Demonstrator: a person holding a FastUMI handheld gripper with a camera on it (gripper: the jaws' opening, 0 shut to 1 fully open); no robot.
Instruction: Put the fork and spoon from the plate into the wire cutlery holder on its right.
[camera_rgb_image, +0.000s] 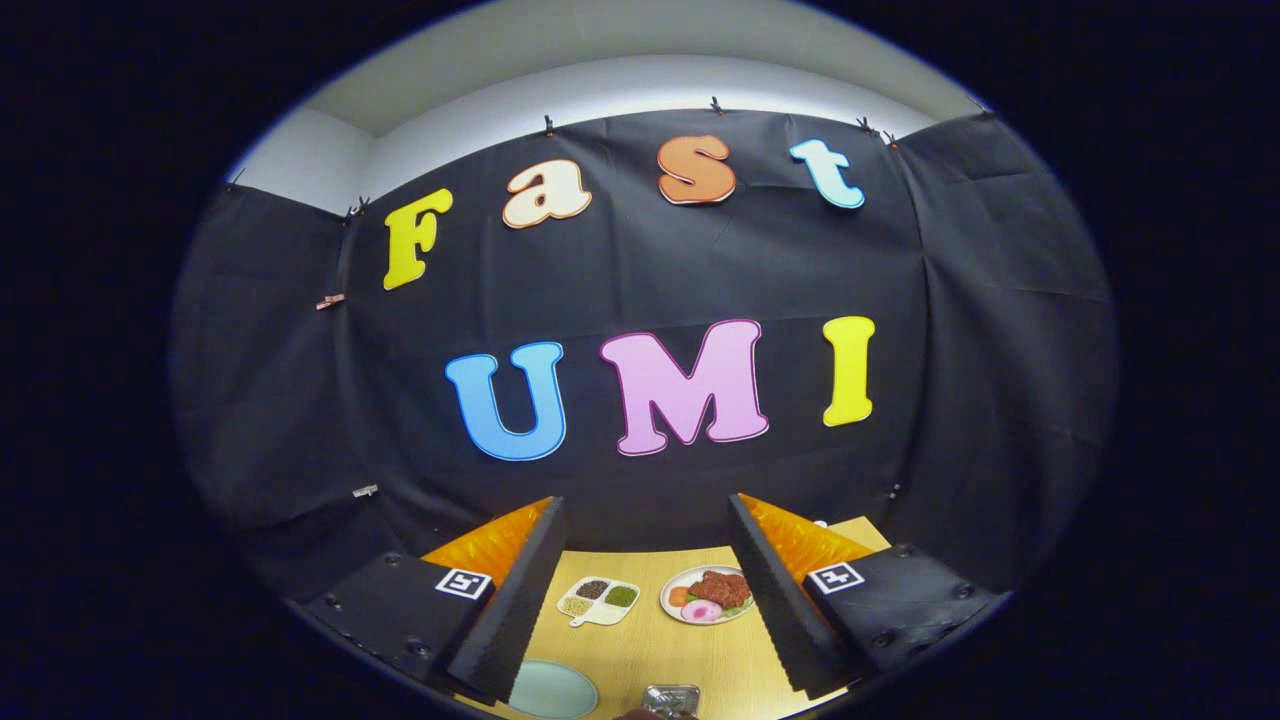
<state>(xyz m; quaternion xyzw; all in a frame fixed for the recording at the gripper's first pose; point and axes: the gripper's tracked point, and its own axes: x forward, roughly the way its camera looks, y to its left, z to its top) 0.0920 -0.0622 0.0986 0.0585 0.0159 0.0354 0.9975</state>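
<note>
Gripper (640, 600) is hanging high above wooden table (650, 650), fingers spread wide apart, nothing between them, gripping nothing. Pale blue-green plate (552, 690) is sitting at near edge of table, just inside tip of left finger, cut off by bottom of view; can't tell whether fork or spoon is lying on it, visible part is looking bare. Small shiny metal thing (671, 698) is sitting just right of plate, near-centre between fingers, probably the wire cutlery holder top but too small and cropped to be sure; contents not readable. Beyond plate, farther down table: white divided dish (598, 601) w/ three fillings, and right of that a round food plate (706, 595) w/ meat and veg.

Key relation: plate and holder are both lying below and behind fingertips, close under gripper, plate left, holder right. Cutlery long axis can't be judged. Any approach is needing camera tilting down first, since task things are barely showing
</note>
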